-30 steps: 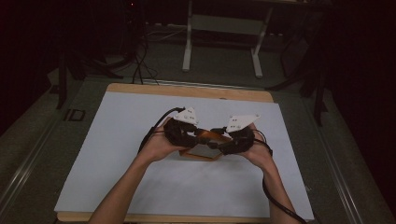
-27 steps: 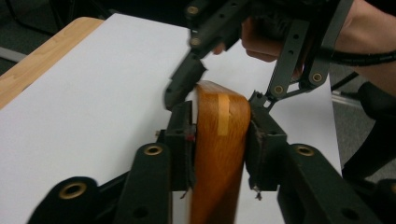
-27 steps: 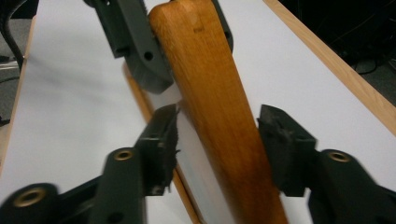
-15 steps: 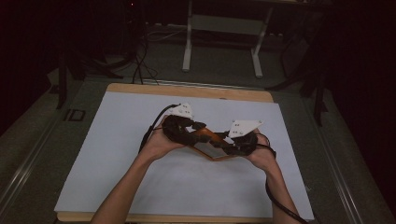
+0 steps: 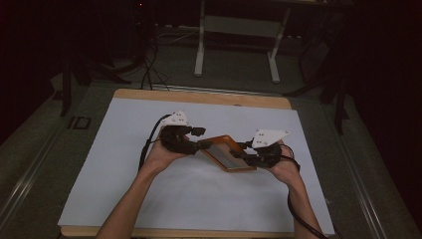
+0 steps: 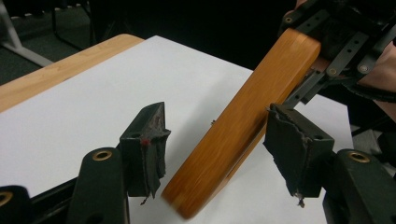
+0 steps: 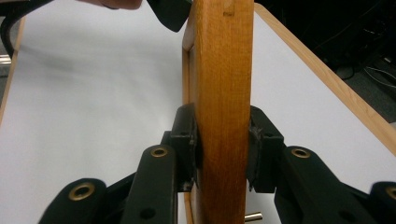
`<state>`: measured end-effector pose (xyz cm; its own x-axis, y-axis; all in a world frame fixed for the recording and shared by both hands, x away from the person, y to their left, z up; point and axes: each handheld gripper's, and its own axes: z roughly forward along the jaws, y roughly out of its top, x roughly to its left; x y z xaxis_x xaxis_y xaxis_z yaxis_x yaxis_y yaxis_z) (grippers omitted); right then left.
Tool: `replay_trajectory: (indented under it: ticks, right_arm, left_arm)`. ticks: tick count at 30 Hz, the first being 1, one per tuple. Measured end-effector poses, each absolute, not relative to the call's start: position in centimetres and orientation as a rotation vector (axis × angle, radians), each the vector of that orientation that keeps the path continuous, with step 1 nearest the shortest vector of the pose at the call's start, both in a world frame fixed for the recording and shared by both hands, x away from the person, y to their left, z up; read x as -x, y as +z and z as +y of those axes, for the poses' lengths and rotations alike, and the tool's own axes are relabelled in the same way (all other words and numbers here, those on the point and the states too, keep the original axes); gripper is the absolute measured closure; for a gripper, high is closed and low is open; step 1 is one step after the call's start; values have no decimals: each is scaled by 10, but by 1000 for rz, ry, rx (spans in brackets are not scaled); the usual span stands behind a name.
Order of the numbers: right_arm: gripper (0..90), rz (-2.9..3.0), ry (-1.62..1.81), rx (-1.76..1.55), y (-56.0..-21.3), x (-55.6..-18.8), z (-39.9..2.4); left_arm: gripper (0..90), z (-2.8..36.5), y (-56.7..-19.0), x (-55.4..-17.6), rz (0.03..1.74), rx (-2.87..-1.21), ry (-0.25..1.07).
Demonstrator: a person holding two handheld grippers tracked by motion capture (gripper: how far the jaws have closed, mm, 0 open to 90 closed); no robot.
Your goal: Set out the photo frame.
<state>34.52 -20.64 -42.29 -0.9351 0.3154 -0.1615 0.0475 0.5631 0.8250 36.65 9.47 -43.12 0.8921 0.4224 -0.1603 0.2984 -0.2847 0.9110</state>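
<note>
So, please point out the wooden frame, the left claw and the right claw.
wooden frame (image 5: 230, 153), high view, on its dark panel.
left claw (image 6: 212, 149), left gripper view, midway between its open pads.
right claw (image 7: 223, 149), right gripper view, midway between pads pressing the frame.

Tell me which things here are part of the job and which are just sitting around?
Part of the job:
- wooden frame
- right gripper, shut on the frame's edge
- left gripper, jaws just opened, pads off the frame between them

Just sitting around:
- white sheet on the table
- wooden table
- grey stand on the floor behind
</note>
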Motion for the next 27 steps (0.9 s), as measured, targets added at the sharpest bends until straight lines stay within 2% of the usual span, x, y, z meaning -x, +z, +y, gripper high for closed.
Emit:
replay_trajectory:
  ticks: [8, 12, 27]
  right_arm:
    - [684, 2493, 1330, -332, -426, -344, -216]
    - [685, 2482, 1349, -345, -428, -343, -223]
    - [683, 2458, 1381, -435, -437, -340, -250]
  left_arm:
    - [381, 96, -446, -367, 548, -1869, 96]
    - [359, 91, -460, -370, 521, -1857, 29]
    - [414, 47, -482, -378, 507, -1950, 57]
